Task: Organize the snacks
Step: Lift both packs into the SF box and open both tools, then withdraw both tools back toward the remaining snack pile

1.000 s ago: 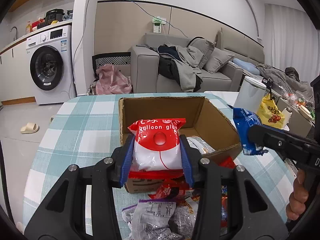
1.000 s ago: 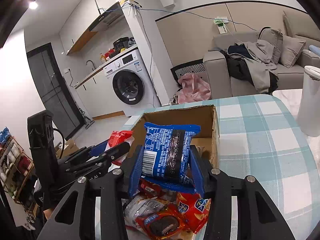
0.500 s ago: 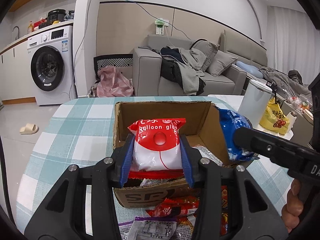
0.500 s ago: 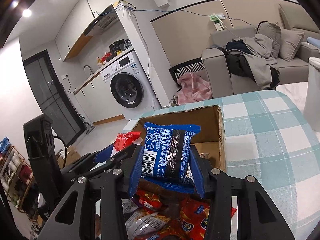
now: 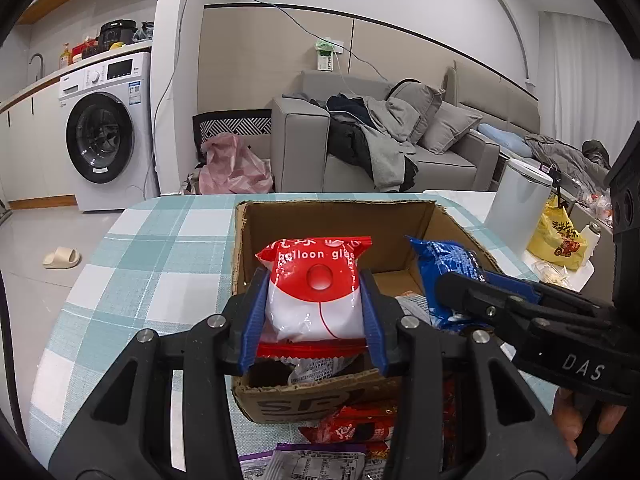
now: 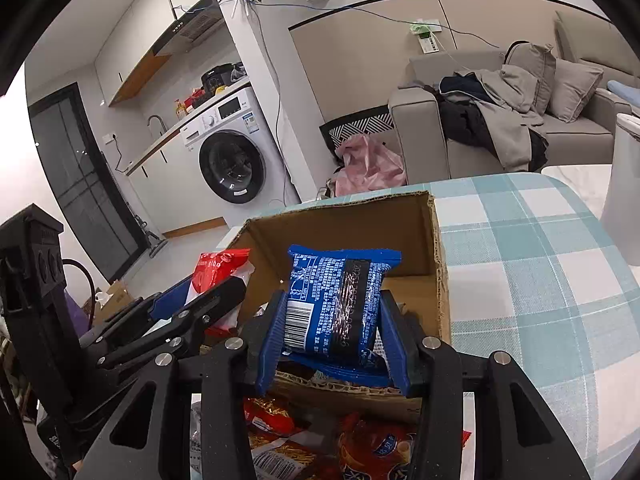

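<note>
My left gripper (image 5: 314,312) is shut on a red and white snack packet (image 5: 314,284) and holds it over the near part of the open cardboard box (image 5: 336,216). My right gripper (image 6: 334,322) is shut on a blue snack packet (image 6: 338,304), also held over the cardboard box (image 6: 344,216). The right gripper and its blue packet (image 5: 448,276) show at the right in the left wrist view. The left gripper and its red packet (image 6: 218,270) show at the left in the right wrist view. A few packets lie inside the box.
Several loose snack packets (image 5: 356,428) lie on the checked tablecloth (image 5: 160,256) in front of the box, also visible in the right wrist view (image 6: 372,444). A white bin (image 5: 520,208) and a yellow bag (image 5: 560,240) stand to the right.
Both grippers have moved forward with their packets, from above the loose pile to above the box opening. The box looks nearer and larger in both views.
</note>
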A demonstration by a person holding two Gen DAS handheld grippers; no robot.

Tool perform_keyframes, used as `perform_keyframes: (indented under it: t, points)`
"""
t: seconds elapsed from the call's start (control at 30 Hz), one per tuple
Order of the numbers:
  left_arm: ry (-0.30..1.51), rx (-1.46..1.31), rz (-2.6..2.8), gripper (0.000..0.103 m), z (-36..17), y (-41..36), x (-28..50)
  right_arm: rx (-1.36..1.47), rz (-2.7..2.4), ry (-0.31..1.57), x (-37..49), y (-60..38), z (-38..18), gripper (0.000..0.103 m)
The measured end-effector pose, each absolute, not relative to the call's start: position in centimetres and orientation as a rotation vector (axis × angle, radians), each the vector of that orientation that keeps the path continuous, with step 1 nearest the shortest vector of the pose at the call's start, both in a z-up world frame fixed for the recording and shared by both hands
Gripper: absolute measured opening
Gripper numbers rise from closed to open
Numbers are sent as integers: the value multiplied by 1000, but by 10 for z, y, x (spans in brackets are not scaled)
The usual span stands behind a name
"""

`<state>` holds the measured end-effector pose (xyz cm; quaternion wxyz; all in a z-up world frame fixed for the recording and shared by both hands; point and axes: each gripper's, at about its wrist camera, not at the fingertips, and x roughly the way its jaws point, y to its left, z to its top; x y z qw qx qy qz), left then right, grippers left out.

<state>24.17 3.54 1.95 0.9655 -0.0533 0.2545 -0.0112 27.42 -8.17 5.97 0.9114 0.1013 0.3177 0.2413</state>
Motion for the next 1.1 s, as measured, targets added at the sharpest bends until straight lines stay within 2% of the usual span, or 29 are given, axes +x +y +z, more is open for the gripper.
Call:
perform_keyframes:
  t: [0.47,0.5,0.6,0.7,0.73,0.83,0.87,0.93,1.1]
  points:
    - [542,-117,-30,41,15,35,244,248,526,655,272,-91,60,46]
    - [543,-121,-31,43,15,35,243,241,520,650,270,-91,61,48]
    - [543,-143,-52,61,17,37,240,210,497,635,263,-95,65,52]
    - [526,-136,-69,81,22,33,233,211,487,617,255,-102,71,72]
    - [516,-131,-71,84,24,31,229,214,498,604,251,-106,74,82]
    - [527,-116,-87,88,26,26,222,203,494,593,241,-114,82,98]
    - [533,-115,-84,91,27,25,220,202,504,590,237,-117,85,100]
    - [542,-111,-72,102,28,24,214,194,509,592,231,-120,90,103]
    - [549,-101,-56,102,33,29,187,161,513,611,213,-128,94,103]
